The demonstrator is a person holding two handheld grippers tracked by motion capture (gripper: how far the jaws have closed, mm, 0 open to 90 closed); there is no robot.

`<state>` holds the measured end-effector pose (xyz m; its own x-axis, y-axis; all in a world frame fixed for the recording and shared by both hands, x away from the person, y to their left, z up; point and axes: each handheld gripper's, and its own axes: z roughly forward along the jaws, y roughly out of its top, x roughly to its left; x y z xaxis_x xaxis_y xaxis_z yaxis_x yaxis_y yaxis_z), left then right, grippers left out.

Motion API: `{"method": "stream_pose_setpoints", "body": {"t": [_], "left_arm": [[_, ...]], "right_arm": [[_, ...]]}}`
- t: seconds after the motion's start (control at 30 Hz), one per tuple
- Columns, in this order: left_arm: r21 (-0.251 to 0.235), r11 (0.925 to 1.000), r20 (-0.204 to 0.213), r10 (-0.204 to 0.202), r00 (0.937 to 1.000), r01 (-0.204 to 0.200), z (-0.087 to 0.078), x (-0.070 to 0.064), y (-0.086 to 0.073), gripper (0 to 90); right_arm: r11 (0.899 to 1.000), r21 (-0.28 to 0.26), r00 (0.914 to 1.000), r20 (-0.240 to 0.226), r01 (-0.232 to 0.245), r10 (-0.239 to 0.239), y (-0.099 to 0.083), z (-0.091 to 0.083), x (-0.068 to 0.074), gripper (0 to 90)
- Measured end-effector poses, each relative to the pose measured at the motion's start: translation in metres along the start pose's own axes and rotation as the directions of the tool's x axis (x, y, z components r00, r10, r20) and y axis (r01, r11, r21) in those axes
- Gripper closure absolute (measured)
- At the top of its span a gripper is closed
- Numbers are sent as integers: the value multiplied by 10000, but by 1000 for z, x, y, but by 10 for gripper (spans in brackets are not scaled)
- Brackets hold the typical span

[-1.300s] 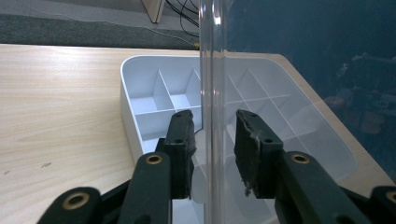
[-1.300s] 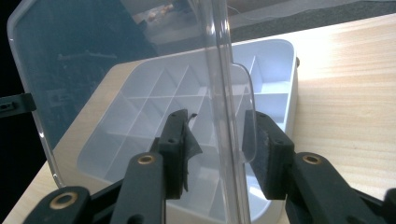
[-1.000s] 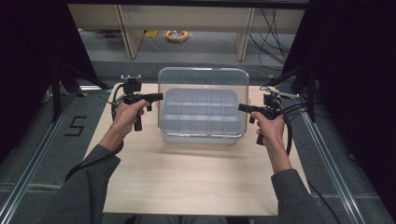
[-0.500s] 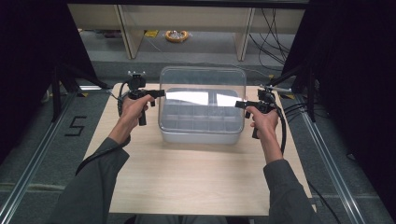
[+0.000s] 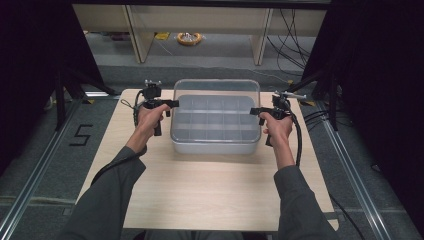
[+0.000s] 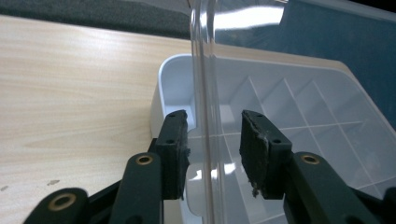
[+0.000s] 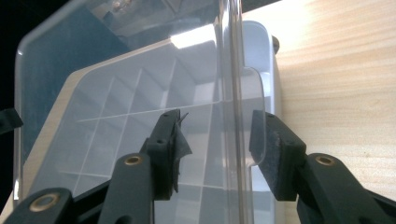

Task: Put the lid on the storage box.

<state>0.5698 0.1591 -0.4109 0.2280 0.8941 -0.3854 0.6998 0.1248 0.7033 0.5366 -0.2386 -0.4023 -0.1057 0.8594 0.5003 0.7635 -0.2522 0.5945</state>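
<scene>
Left gripper (image 5: 172, 103), held in my left hand (image 5: 148, 118), sits at the upper left of the frame in the high view, its jaws reaching to the left edge of the clear lid (image 5: 216, 89). From the left gripper view, the two black jaws stand apart with the lid's rounded edge (image 6: 205, 112) running upright between them; the pads (image 6: 254, 149) are spread and neither presses the plastic, so this gripper is released around the edge.

Right gripper (image 5: 254, 111), in my right hand (image 5: 276, 127), mirrors it at the right of centre in the high view, jaws pointing at the lid's right edge. From the right gripper view, its jaws likewise straddle the lid's edge (image 7: 232, 93), gaps visible on both sides, so it too is unclenched. A small tab on the lid hangs just in front of the right-hand pad (image 7: 271, 154).

Compartment box (image 5: 216, 142), a translucent white organiser with a grid of dividers, rests on the light wooden table (image 5: 210, 190) in the middle of the high view, toward the table's far edge. Its clear lid is raised, hinged at the far side, and stands tilted up over the box. The compartments seen through the lid hold nothing that I can make out.

Grey floor (image 5: 45, 165) with a painted "5" (image 5: 82, 135) lies at the left; a yellow coil (image 5: 189, 38) lies at the top centre.
</scene>
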Motion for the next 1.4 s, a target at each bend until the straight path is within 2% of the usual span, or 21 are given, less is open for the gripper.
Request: {"method": "stream_pose_setpoints", "body": {"t": [0.1,0.27,0.3,0.37,0.4,0.5,0.53,0.57,0.6,0.67,0.73,0.87,1.0,1.03,1.07,1.13,1.27,1.3,1.33,1.37,1.4], "left_arm": [[187,9998,9,5,10000,-5,5,2,-3,603],[451,9989,-64,-91,9999,94,16,5,-12,594],[544,9985,-90,-76,9999,81,18,6,-14,590],[565,9984,-136,-66,9999,74,19,6,-15,587],[558,9984,-182,-74,9998,84,19,6,-15,587],[498,9988,-123,8,9999,-2,20,8,-15,588],[518,9986,-229,-87,9997,99,19,8,-14,589],[526,9985,-223,-135,9997,146,18,8,-15,589],[458,9989,81,49,10000,-53,20,9,-15,588],[644,9978,-270,-133,9995,150,21,9,-18,584],[597,9979,-229,-236,9995,250,22,10,-20,580],[624,9978,-245,-192,9995,207,21,11,-20,578],[680,9976,-238,-131,9996,147,21,11,-20,581],[667,9977,-277,-109,9996,127,21,11,-20,581],[626,9979,-261,-135,9996,151,22,11,-20,582],[602,9980,-235,-164,9996,178,22,10,-19,586],[611,9980,-193,-119,9997,131,20,11,-19,587],[592,9980,-107,-210,9997,216,20,12,-19,584],[531,9982,-61,-268,9996,271,20,12,-20,577],[531,9982,-61,-268,9996,271,20,12,-20,572],[522,9983,33,-243,9997,241,18,12,-20,570]], "right_arm": [[9991,50,9991,-91,-425,425,-1,3,0,545],[9993,159,9994,100,-341,340,-3,10,-10,544],[9973,182,9974,125,-715,713,-4,13,-11,541],[9984,277,9987,146,-492,488,-5,15,-13,534],[9946,380,9953,95,-963,960,-5,17,-11,532],[9960,339,9965,139,-824,820,-6,20,-13,528],[9988,293,9991,197,-394,388,-5,23,-14,521],[9964,276,9966,246,-798,791,-5,25,-11,520],[9979,216,9981,136,-610,608,-5,25,-13,520],[9969,305,9971,236,-727,720,-4,25,-11,517],[9993,163,9990,289,-332,327,-4,27,-12,514],[9984,336,9984,372,-447,434,-2,27,-7,509],[9987,510,9955,952,-68,20,0,28,-3,522],[9948,621,9891,1191,801,-871,0,30,-8,518],[9963,797,9927,1132,334,-423,-1,29,-6,519],[9965,768,9912,1253,339,-434,-1,30,-7,519],[9924,800,9879,1166,933,-1023,-1,31,-13,518],[9953,958,9938,1077,171,-274,-2,31,-9,519],[9950,960,9915,1288,-285,160,-2,31,-6,519],[9955,932,9905,1376,-185,55,-2,31,-7,519],[9966,800,9945,1003,222,-302,-3,32,-12,519]]}}
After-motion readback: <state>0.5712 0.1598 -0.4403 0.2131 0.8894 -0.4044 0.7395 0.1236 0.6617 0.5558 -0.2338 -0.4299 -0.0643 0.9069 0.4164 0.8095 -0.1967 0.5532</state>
